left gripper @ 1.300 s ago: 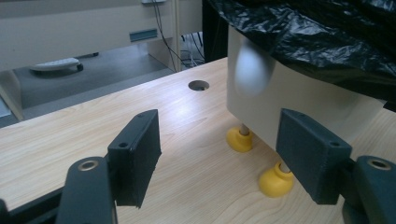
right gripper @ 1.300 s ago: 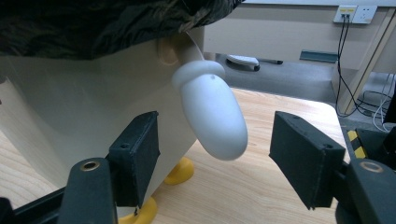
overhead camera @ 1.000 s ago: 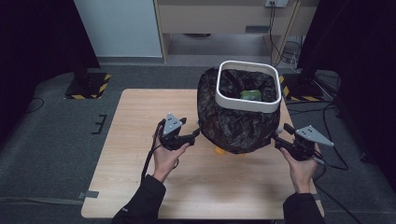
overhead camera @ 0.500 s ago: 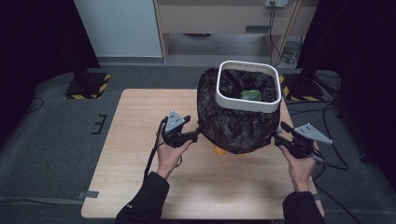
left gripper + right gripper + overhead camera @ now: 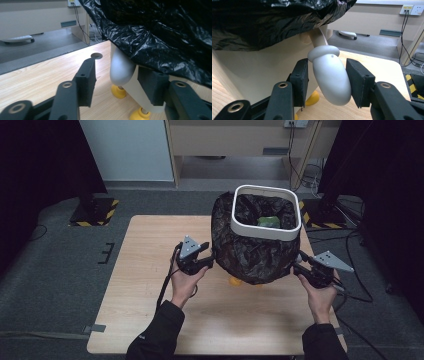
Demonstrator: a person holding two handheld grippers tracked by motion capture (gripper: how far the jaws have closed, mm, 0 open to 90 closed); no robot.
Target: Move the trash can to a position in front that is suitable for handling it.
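Bin point(image 5: 260, 227) at the table's point(image 5: 150, 270) two o'clock: our left tongs point(image 5: 210, 261) and right tongs point(image 5: 298, 265), half-wide and just closing, straddle its flippers point(image 5: 329, 75) ungripped; we judge the lift remains.

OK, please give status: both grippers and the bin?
Left gripper closing around bin's wing handle; right gripper closing around other handle. Bin upright, bag-lined. No obstruction.

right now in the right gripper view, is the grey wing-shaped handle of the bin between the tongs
Yes, the grey handle sits between the two black pads of the right tongs, under the edge of the black bag.
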